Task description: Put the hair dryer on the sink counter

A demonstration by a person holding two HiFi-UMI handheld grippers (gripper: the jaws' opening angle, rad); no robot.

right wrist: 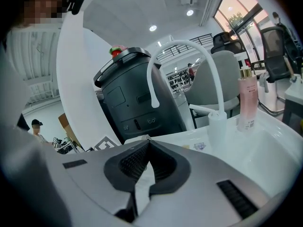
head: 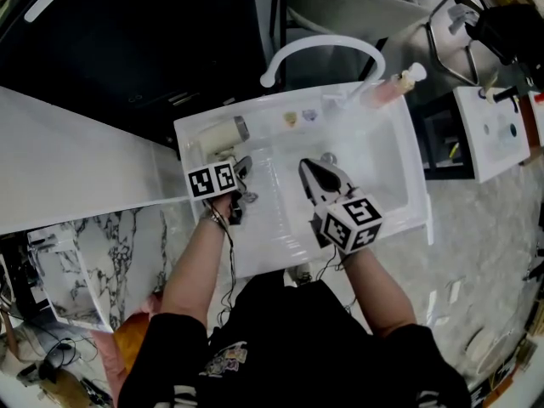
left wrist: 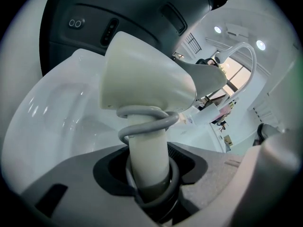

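Note:
The cream hair dryer [head: 219, 136] is at the back left corner of the white sink [head: 255, 109], its body over the counter rim. My left gripper [head: 240, 170] is shut on its handle. In the left gripper view the hair dryer [left wrist: 142, 89] fills the middle, with a grey cord [left wrist: 151, 119] coiled round the handle. The left gripper [left wrist: 147, 174] clamps that handle and cord between its jaws. My right gripper [head: 316, 170] hangs over the basin, shut and holding nothing. In its own view the right gripper [right wrist: 146, 145] shows its tips meeting.
A white arched faucet [head: 323, 45] [right wrist: 184, 46] stands at the back of the sink. A pink pump bottle [head: 393, 87] [right wrist: 247, 98] is at the back right corner. A dark grey bin [right wrist: 137, 98] [left wrist: 94, 22] stands behind the sink. A white panel [head: 68, 168] lies to the left.

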